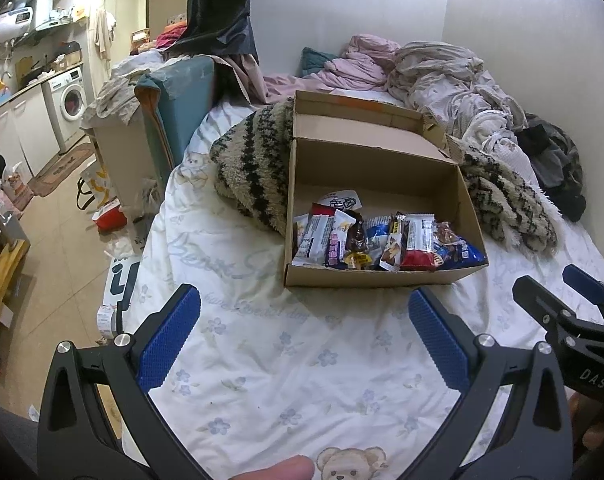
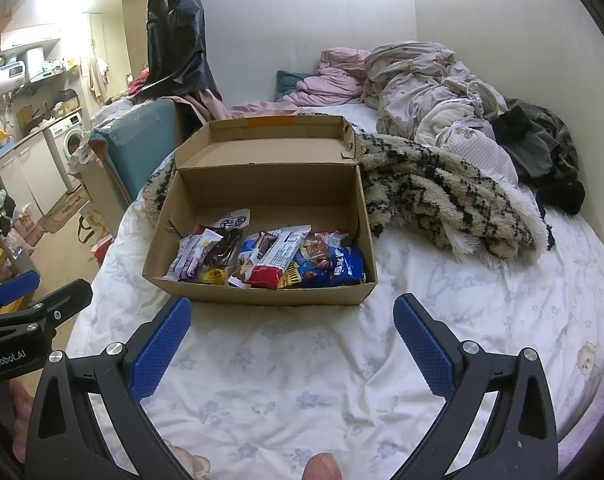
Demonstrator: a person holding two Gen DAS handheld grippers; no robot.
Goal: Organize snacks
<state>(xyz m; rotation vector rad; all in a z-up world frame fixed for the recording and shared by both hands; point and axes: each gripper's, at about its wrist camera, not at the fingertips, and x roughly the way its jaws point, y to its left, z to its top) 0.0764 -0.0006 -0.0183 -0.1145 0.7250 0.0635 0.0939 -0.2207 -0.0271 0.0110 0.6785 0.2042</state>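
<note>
Cardboard dominates my left wrist view: an open box (image 1: 376, 216) sits on the floral sheet (image 1: 286, 360), snacks (image 1: 378, 242) heaped along its near wall, a shaggy blanket (image 1: 254, 160) touching its far side. My left gripper (image 1: 304, 338) hangs wide, nothing between its blue pads (image 1: 168, 338), short of the box. My right gripper (image 1: 558, 292) shows at the right edge.

From the right wrist view, that gripper (image 2: 292, 344) is equally wide and empty, near the box's front wall.
</note>
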